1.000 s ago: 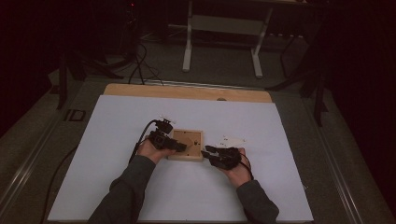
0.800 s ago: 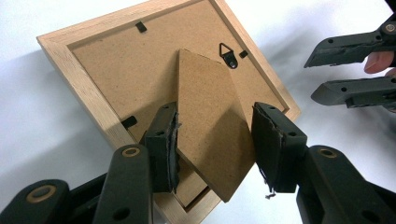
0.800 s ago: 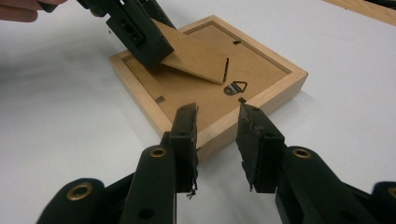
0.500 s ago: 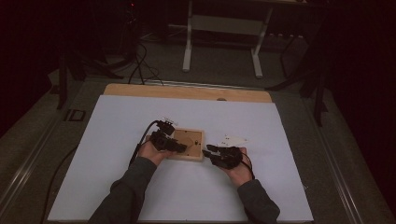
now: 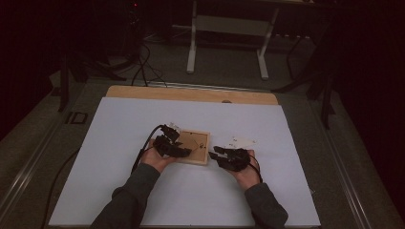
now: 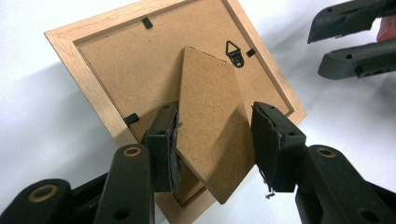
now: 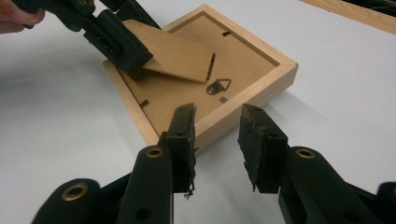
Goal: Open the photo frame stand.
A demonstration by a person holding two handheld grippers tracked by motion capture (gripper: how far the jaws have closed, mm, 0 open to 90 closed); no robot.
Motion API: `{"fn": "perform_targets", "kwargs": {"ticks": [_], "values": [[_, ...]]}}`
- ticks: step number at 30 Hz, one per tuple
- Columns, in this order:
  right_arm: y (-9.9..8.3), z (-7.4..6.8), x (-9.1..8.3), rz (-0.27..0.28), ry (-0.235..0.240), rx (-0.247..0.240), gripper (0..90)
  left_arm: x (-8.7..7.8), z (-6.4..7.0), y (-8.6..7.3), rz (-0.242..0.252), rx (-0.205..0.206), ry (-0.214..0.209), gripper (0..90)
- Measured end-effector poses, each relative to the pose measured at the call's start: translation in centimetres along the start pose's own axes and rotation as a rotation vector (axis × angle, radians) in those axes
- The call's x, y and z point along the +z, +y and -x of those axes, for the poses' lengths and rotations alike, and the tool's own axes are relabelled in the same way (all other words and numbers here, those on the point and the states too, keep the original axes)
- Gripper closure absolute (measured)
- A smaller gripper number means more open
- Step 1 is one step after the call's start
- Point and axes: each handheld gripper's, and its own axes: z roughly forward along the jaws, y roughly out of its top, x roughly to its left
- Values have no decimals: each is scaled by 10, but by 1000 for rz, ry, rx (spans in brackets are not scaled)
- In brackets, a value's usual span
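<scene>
Nearest in the high view, two grey sleeves come in from the bottom edge, each hand carrying a black tool over the white bench (image 5: 119,143). The left tongs (image 6: 215,135) sit over the near left part of a wooden picture frame (image 5: 198,148) that lies face down, its brown backing board up. Their jaws stand apart on either side of the frame's cardboard easel stand (image 6: 212,126); the left pad lies against the stand's edge, while the right pad has a narrow gap to it, so the tongs straddle the stand without clamping it. In the right gripper view the stand is lifted at a slant off the backing, hinged near the middle of the board.

The right tongs (image 7: 217,140) are open and hold nothing; they hover just off the frame's right edge, jaws pointed at its light wood rim. A small metal hanger (image 7: 218,87) sits on the backing just beyond that rim, and black turn clips (image 6: 132,118) hold the backing at its edges.

A little farther, a white card (image 5: 241,141) lies on the bench just behind the right hand. Beyond that the bench's bare wooden strip (image 5: 191,94) runs along the far edge, and a white metal stand (image 5: 229,28) is on the dark floor behind
</scene>
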Motion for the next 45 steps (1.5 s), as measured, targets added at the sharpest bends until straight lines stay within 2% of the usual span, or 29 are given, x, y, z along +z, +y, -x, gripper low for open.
{"fn": "perform_targets", "kwargs": {"ticks": [16, 26, 33, 45], "values": [[12, 9, -3, -14, 2, 27, 593, -4, 10, -13, 71, 79, 44, 550], [21, 20, -1, -28, 31, 52, 551, -5, 16, -22, 110, 120, 69, 550], [21, 26, 3, -45, 50, 90, 503, -6, 20, -27, 133, 153, 91, 550], [27, 29, 12, -64, 88, 122, 428, -7, 26, -35, 172, 205, 122, 549]]}}
